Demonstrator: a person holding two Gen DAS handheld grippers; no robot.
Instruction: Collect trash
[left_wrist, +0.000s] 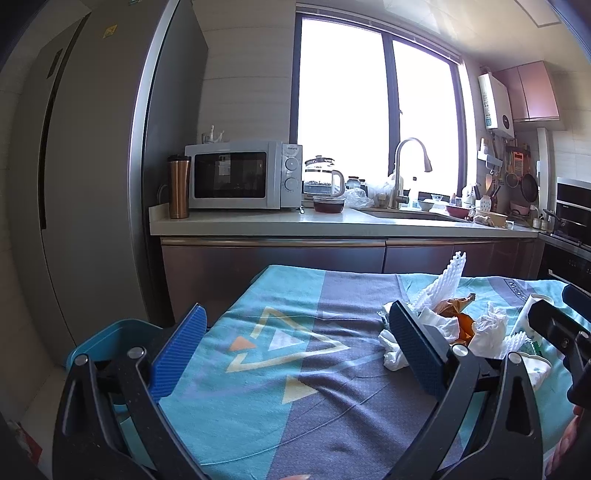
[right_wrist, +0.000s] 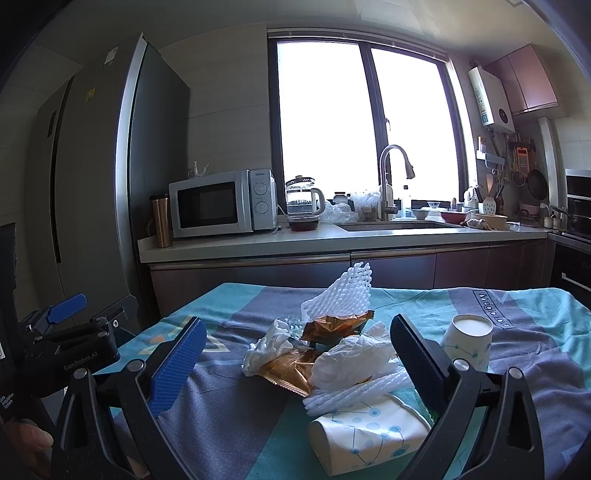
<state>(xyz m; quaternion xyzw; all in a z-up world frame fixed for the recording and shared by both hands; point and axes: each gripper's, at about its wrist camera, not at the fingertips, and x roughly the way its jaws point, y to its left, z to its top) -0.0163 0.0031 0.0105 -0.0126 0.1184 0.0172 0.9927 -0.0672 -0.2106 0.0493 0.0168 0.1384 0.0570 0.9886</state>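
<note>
Both pairs of blue-padded fingers stand spread wide, gripping nothing. From the right wrist view, the right gripper (right_wrist: 295, 354) hovers over the trash pile (right_wrist: 325, 354) on the patterned tablecloth (right_wrist: 229, 413): a crumpled tissue (right_wrist: 267, 345) at ten o'clock of the pile, a gold snack wrapper (right_wrist: 334, 323) behind it, white foam fruit netting (right_wrist: 341, 293) rearing up at twelve o'clock, and a tipped paper cup (right_wrist: 369, 435) at five o'clock. An upright paper cup (right_wrist: 469, 341) stands just outside the right finger, at three o'clock. The left gripper (left_wrist: 295, 350) sits over bare cloth, the pile off at its two o'clock, and a blue bin (left_wrist: 110, 339) shows at eight o'clock beyond the table edge.

Risks, as I judge them: closing on loose, springy netting could scatter lighter scraps; the right finger could knock over the upright cup, whose contents I cannot tell; the two grippers could collide if both reach in.
</note>
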